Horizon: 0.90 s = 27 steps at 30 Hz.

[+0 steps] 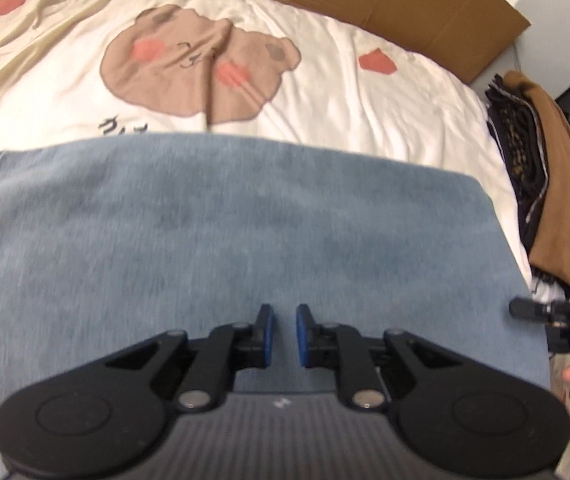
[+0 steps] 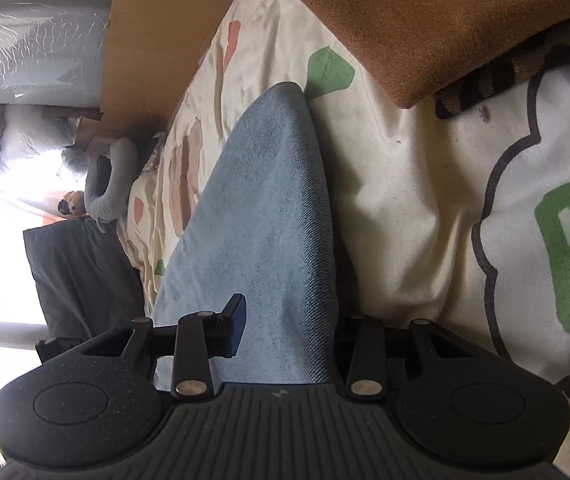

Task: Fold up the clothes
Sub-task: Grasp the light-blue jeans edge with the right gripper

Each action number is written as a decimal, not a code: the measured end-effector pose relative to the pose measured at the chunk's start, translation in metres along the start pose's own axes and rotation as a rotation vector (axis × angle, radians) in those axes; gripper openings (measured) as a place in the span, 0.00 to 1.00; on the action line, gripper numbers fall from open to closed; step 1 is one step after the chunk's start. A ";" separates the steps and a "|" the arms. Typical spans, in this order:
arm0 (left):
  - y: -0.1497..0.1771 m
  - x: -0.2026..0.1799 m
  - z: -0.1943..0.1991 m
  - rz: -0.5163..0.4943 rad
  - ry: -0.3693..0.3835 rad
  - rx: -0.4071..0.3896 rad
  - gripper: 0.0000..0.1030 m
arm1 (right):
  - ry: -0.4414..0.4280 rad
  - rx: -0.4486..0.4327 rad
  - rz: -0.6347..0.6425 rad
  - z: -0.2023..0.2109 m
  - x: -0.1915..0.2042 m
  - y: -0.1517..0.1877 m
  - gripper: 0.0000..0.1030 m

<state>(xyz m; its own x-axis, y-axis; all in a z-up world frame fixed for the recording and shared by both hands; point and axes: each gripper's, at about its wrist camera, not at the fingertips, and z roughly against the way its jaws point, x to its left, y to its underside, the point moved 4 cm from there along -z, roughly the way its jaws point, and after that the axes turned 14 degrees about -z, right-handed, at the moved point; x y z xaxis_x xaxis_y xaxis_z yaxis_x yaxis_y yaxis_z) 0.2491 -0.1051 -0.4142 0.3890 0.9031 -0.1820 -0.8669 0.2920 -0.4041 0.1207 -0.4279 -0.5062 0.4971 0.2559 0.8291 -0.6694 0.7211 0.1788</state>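
1. Denim garment (image 1: pixel 245 220), pale blue, is spread flat on the bed (image 1: pixel 385 120), filling the lower half of the left wrist view.
2. Left claw (image 1: pixel 284 336) hovers just over the cloth, pads a narrow gap apart and nothing between them.
3. Right claw (image 2: pixel 285 332) is clamped on the garment's near edge: one finger (image 2: pixel 235 326) shows on top, the other is hidden under the fabric. It also peeks in at centre right of the left view.
4. Handling call: soft, limp, fairly weighty denim. It should drape and crease rather than slip, so pinch it at a hem or corner.
5. In the right wrist view its long axis climbs from the claw towards upper centre, ending in a rounded fold.
6. Further out, a brown folded pile (image 1: pixel 557 200) sits at the right edge.
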 end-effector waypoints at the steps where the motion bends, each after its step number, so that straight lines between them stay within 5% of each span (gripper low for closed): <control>1: -0.004 0.002 -0.002 0.002 -0.005 -0.004 0.13 | 0.000 0.001 0.001 -0.001 0.000 0.000 0.39; 12: -0.057 0.010 -0.024 -0.002 -0.063 -0.044 0.14 | 0.004 0.013 0.026 -0.003 0.000 0.003 0.38; 21: -0.074 0.017 -0.036 0.033 -0.040 -0.071 0.15 | -0.001 0.005 0.019 -0.001 -0.001 0.003 0.38; 27: -0.055 0.011 -0.030 0.007 -0.019 -0.059 0.17 | 0.014 0.010 0.012 0.000 -0.004 0.003 0.16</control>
<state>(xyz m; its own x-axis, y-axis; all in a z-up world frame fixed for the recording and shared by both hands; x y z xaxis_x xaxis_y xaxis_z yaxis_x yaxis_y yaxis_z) 0.3104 -0.1210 -0.4210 0.3764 0.9110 -0.1684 -0.8495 0.2669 -0.4550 0.1173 -0.4268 -0.5091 0.4967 0.2735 0.8237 -0.6807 0.7115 0.1742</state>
